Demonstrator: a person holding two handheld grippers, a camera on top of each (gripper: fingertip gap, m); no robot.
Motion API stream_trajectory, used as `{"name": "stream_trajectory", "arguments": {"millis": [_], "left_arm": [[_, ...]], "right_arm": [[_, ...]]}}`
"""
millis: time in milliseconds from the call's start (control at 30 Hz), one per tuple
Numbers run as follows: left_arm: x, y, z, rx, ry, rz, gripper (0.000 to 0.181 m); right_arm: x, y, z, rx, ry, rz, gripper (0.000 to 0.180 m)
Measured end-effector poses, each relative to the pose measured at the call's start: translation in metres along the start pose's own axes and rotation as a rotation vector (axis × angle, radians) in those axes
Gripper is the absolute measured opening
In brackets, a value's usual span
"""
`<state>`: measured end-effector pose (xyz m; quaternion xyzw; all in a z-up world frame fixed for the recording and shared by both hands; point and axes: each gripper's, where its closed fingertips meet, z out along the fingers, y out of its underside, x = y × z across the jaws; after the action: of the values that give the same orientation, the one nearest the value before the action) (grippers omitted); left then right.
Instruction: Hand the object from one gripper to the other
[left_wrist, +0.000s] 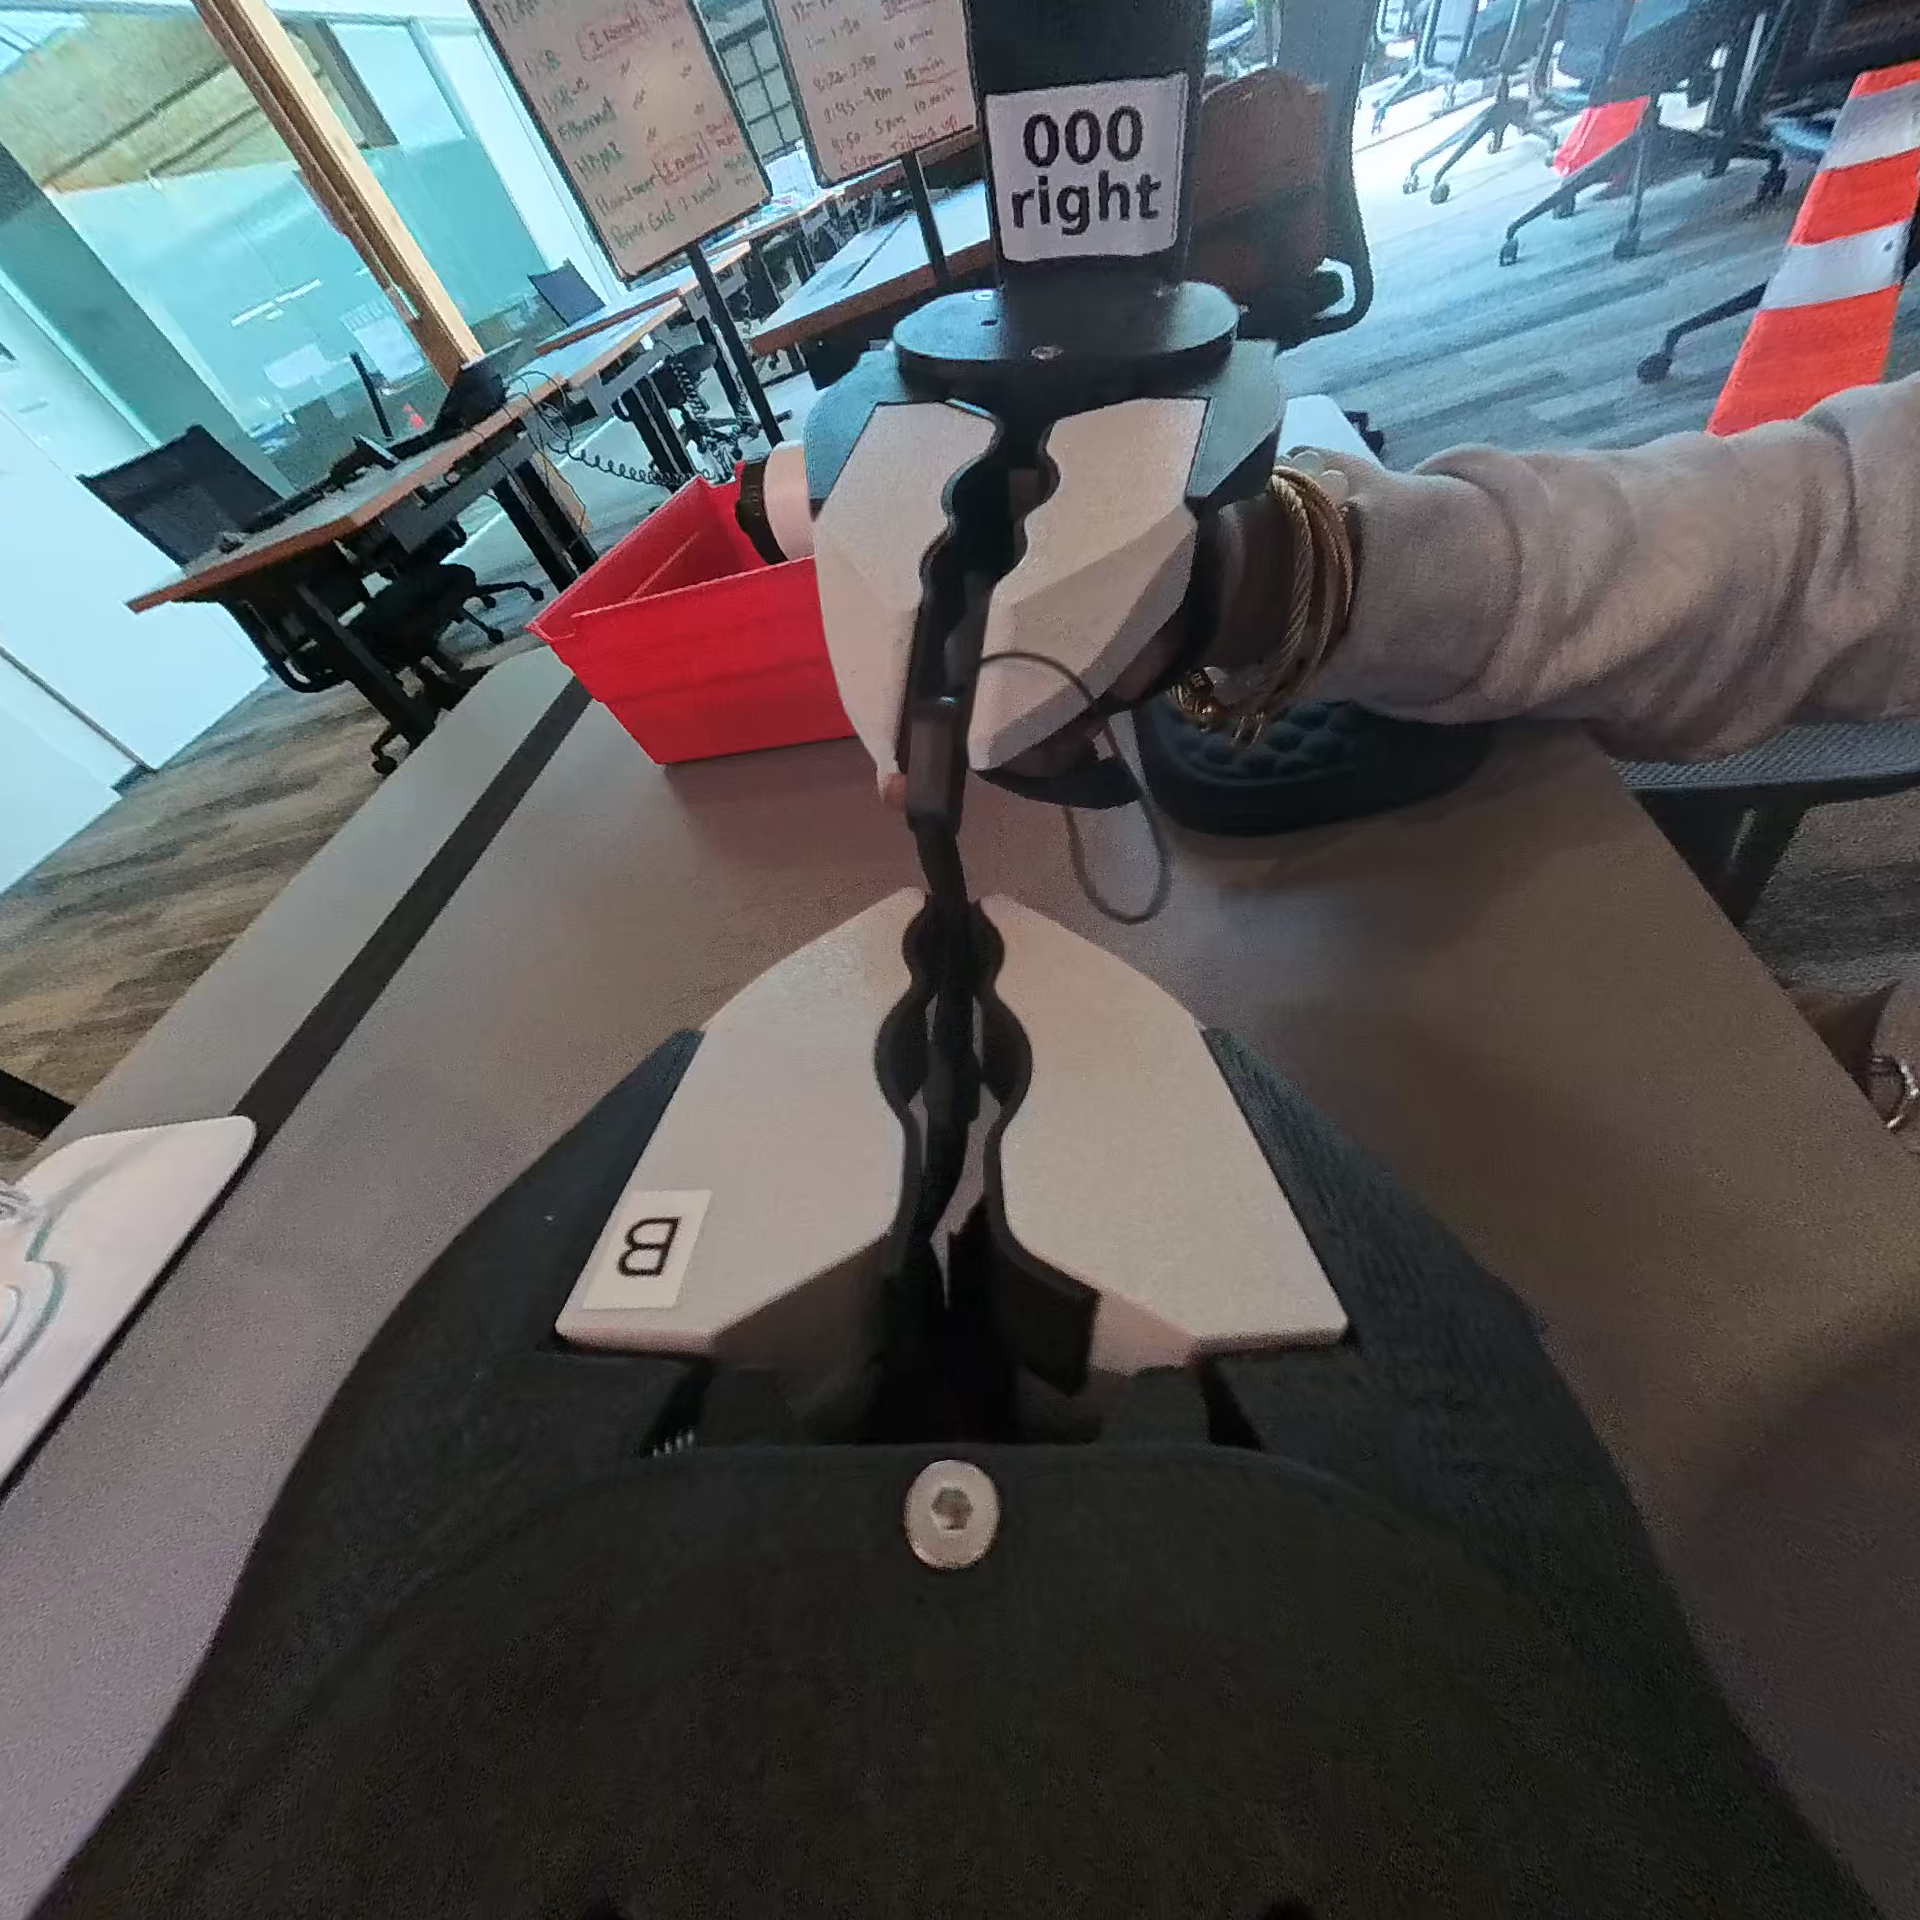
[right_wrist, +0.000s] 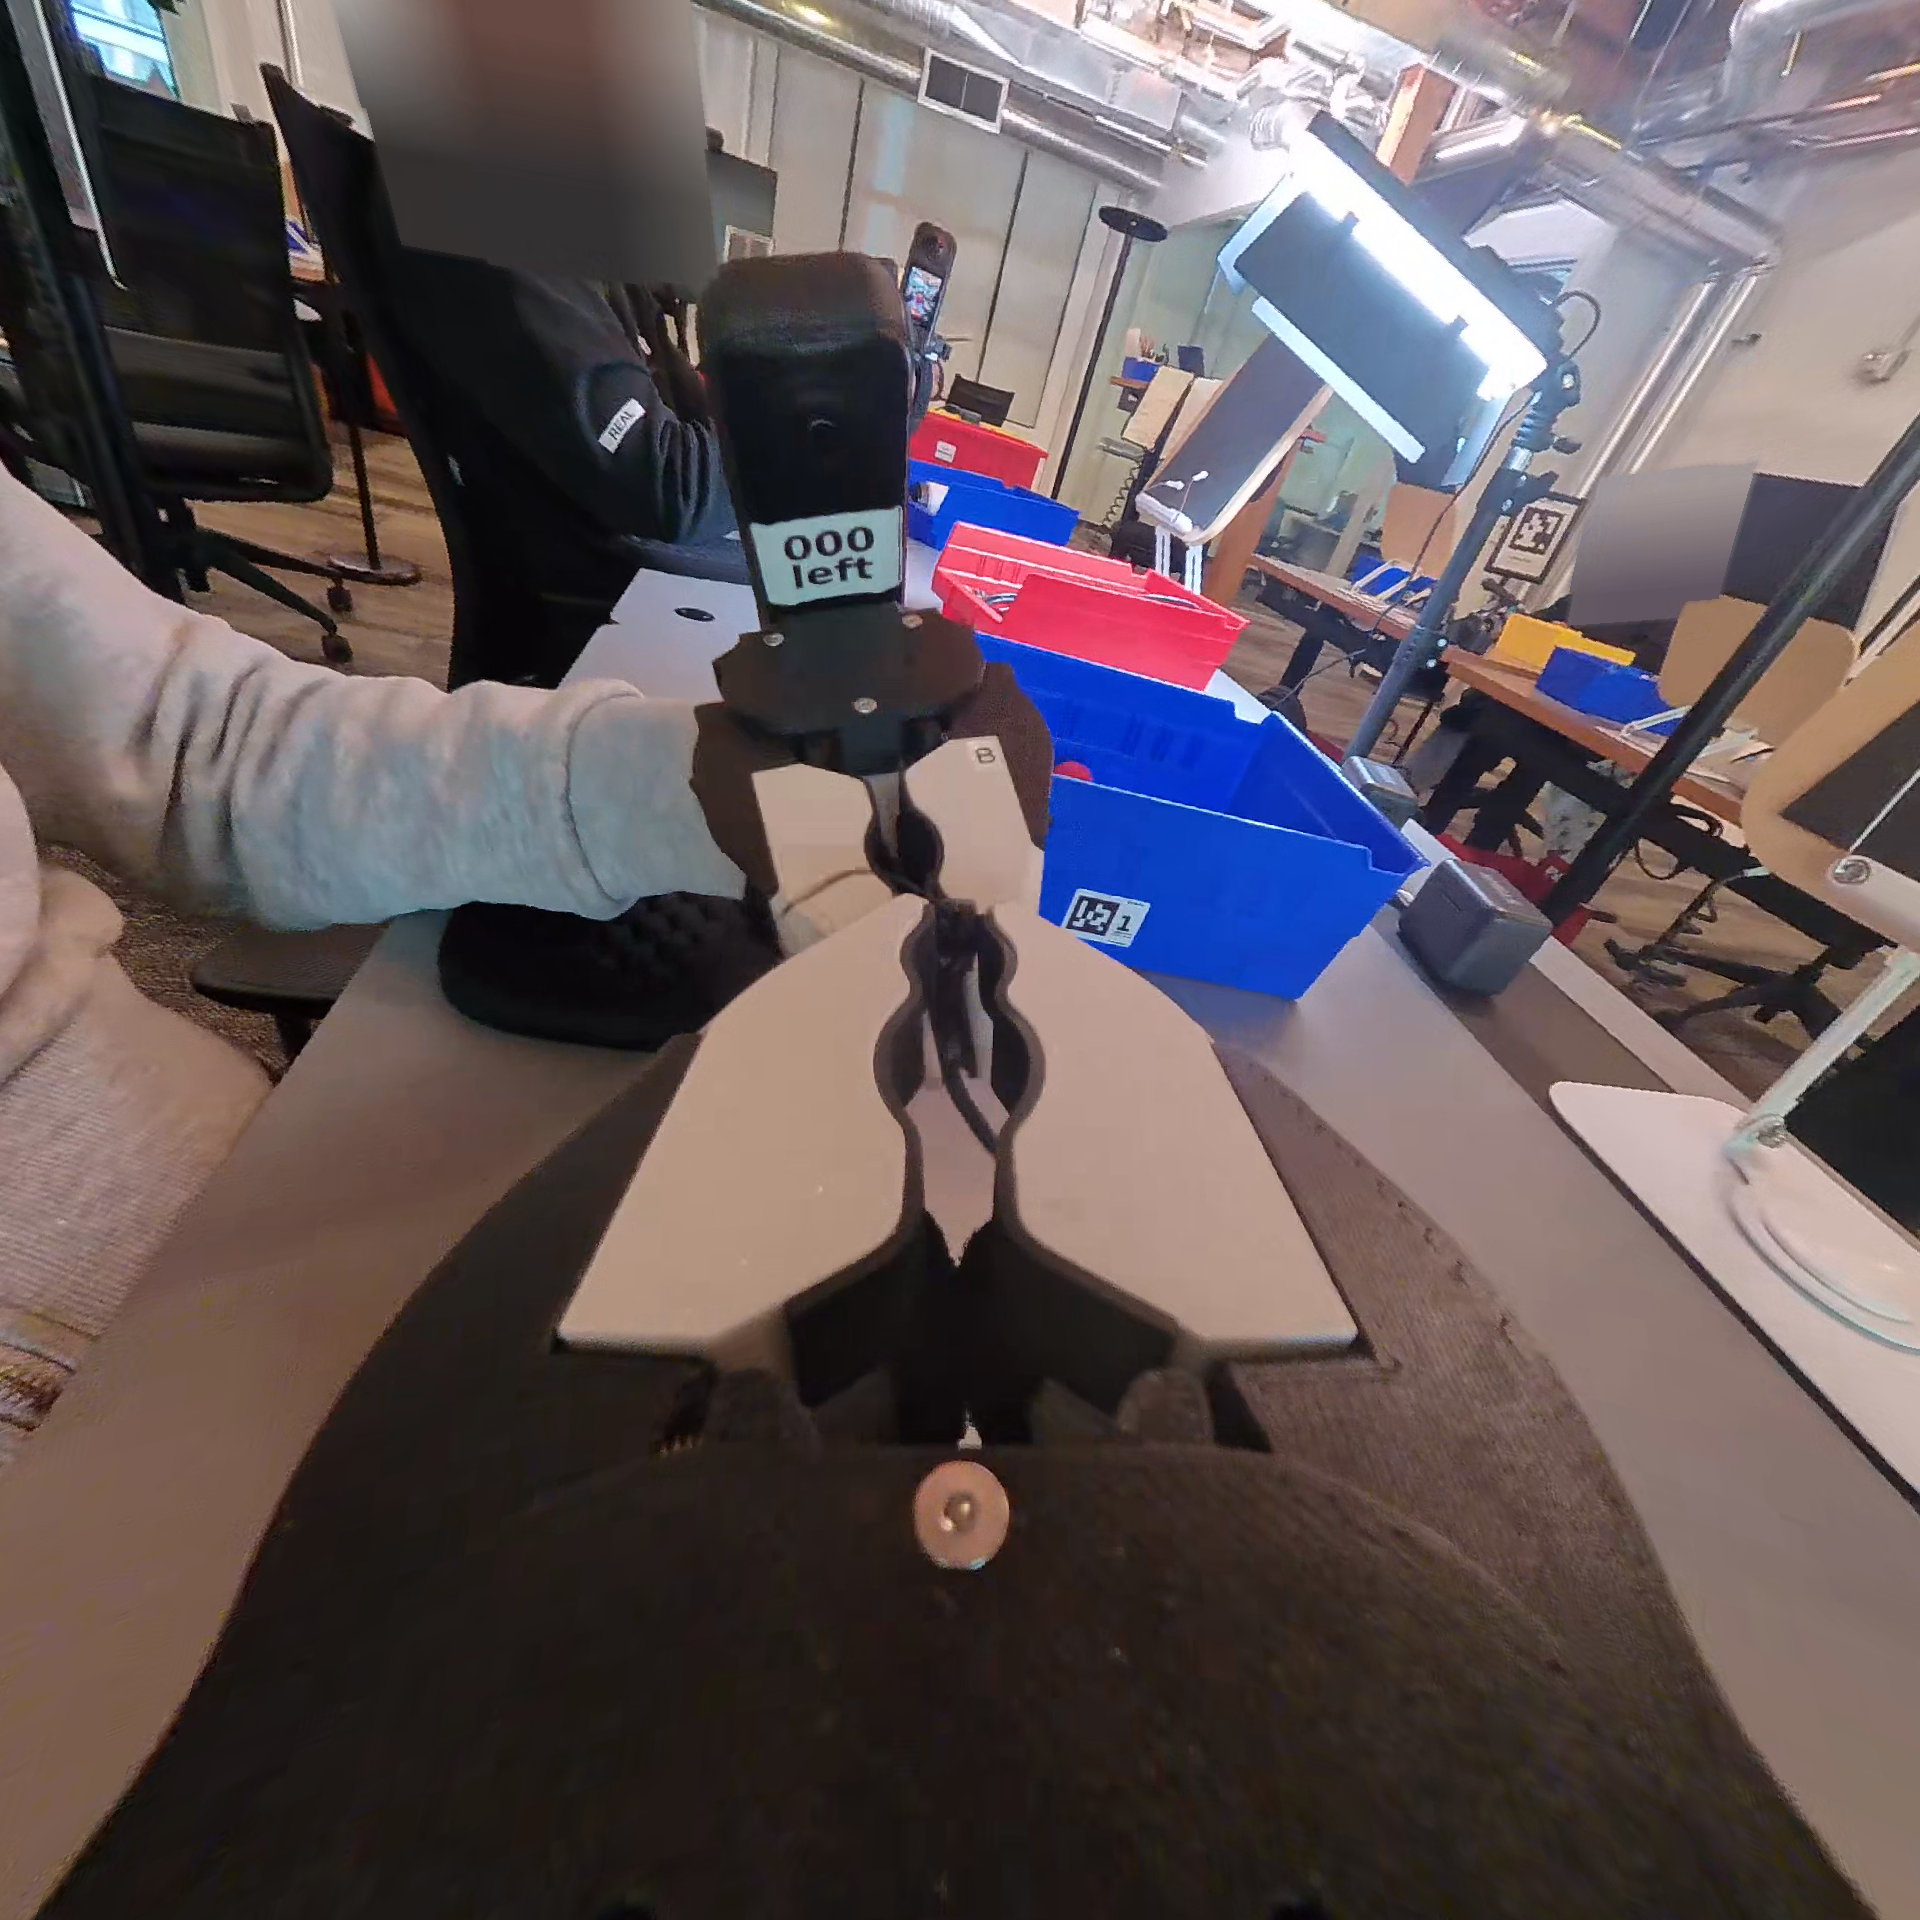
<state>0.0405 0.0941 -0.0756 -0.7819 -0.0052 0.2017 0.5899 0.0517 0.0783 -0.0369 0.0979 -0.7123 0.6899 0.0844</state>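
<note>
Table (left_wrist: 1455, 1091): grey-brown top, seen under both grippers; a darker strip is seen along its far edge in the left wrist view.

Blue bin (right_wrist: 1195, 862): set on the table beyond the left gripper in the right wrist view; a square coded sticker is carried on its near wall. A red bin (right_wrist: 1101, 613) is seen behind it.

Red bin, left wrist view (left_wrist: 696, 644): placed on the table, just behind the right gripper.

Dark cushioned pad (left_wrist: 1309, 758): laid on the table beneath the sleeved forearm (left_wrist: 1610, 603), on whose wrist gold bangles are worn.

Left gripper (left_wrist: 951, 914): white fingers on a black body, brought nearly together and clamped on the black cable. In the right wrist view it is seen facing the camera (right_wrist: 914, 883), held by a hand in a dark glove.

Right gripper (right_wrist: 951, 925): fingers likewise closed on the same cable; in the left wrist view it is seen opposite, tips pointed down toward the left gripper (left_wrist: 930, 748).

Black cable (left_wrist: 935, 790): held above the table, stretched between the two sets of fingertips and gripped at both ends; a small block-shaped connector is seen on it near the right gripper's tips. A thin loop is seen hanging to one side.
</note>
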Motion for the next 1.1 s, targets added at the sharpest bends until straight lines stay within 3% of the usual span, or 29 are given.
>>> {"name": "stream_trajectory", "arguments": {"millis": [100,233,367,600,700,800,933,1100], "left_arm": [[0.001,-0.005,-0.002,0.040,0.043,-0.090,0.003],[-0.012,-0.025,-0.015,0.201,0.027,-0.235,0.003],[-0.024,-0.046,-0.031,0.389,0.032,-0.350,0.003],[-0.020,-0.050,-0.025,0.443,0.068,-0.409,0.003],[-0.014,-0.050,-0.021,0.441,0.102,-0.423,0.004],[-0.014,-0.050,-0.020,0.441,0.102,-0.435,0.005],[-0.022,-0.045,-0.022,0.421,0.061,-0.457,0.031],[-0.007,-0.029,-0.010,0.289,0.143,-0.456,0.035]], "right_arm": [[0.001,-0.003,0.000,0.030,-0.004,0.044,0.008],[0.009,-0.010,-0.003,0.106,-0.013,0.200,0.031],[0.013,-0.002,-0.001,0.111,-0.051,0.366,0.039],[-0.003,0.010,0.022,0.073,-0.112,0.404,0.029],[-0.004,0.006,0.022,0.115,-0.125,0.420,0.008],[-0.005,0.006,0.020,0.111,-0.145,0.426,0.007],[0.000,-0.002,0.013,0.152,-0.120,0.415,0.006],[0.011,-0.012,0.002,0.228,-0.072,0.410,0.006]]}}
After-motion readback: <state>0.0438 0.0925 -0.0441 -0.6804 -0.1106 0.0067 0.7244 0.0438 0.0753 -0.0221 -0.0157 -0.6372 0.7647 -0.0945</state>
